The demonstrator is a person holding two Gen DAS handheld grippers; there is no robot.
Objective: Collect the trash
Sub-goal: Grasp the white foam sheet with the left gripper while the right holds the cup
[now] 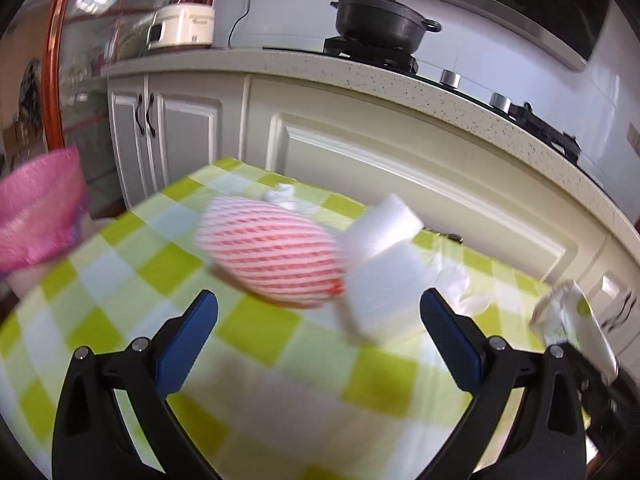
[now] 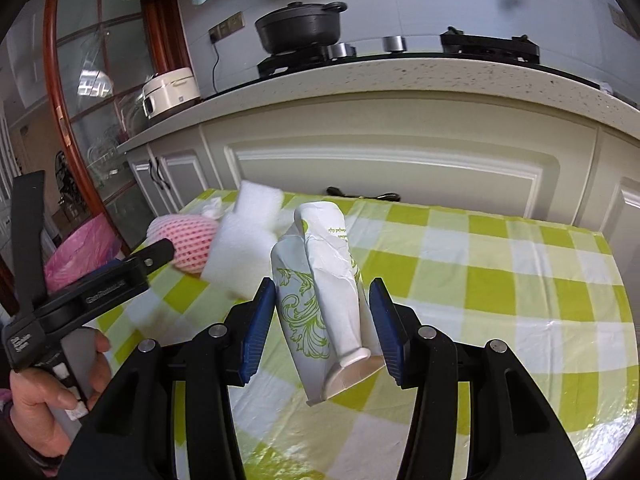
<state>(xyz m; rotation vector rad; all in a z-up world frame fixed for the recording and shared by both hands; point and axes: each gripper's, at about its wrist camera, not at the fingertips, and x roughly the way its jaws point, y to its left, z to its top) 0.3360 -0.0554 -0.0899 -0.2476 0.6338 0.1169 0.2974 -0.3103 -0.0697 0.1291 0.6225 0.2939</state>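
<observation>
My right gripper (image 2: 322, 304) is shut on a crushed white paper cup (image 2: 320, 280) with green scrollwork, held above the green-checked table (image 2: 500, 280). A pink-and-white foam fruit net (image 1: 272, 256) lies on the cloth with a white foam block (image 1: 384, 264) against its right side and a crumpled tissue (image 1: 286, 196) behind it. My left gripper (image 1: 320, 312) is open just short of the net and block, with nothing between its blue pads (image 1: 200, 316). From the right wrist, the left gripper (image 2: 100, 280) reaches toward the net (image 2: 184, 240) and block (image 2: 248, 240). The held cup (image 1: 568, 320) shows at the left view's right edge.
A bin lined with a pink bag (image 1: 40, 208) stands off the table's left side, also visible from the right wrist (image 2: 80, 252). Behind the table runs a cream cabinet front (image 2: 380, 160) under a speckled counter with a black pot (image 2: 300, 28) and a rice cooker (image 2: 172, 88).
</observation>
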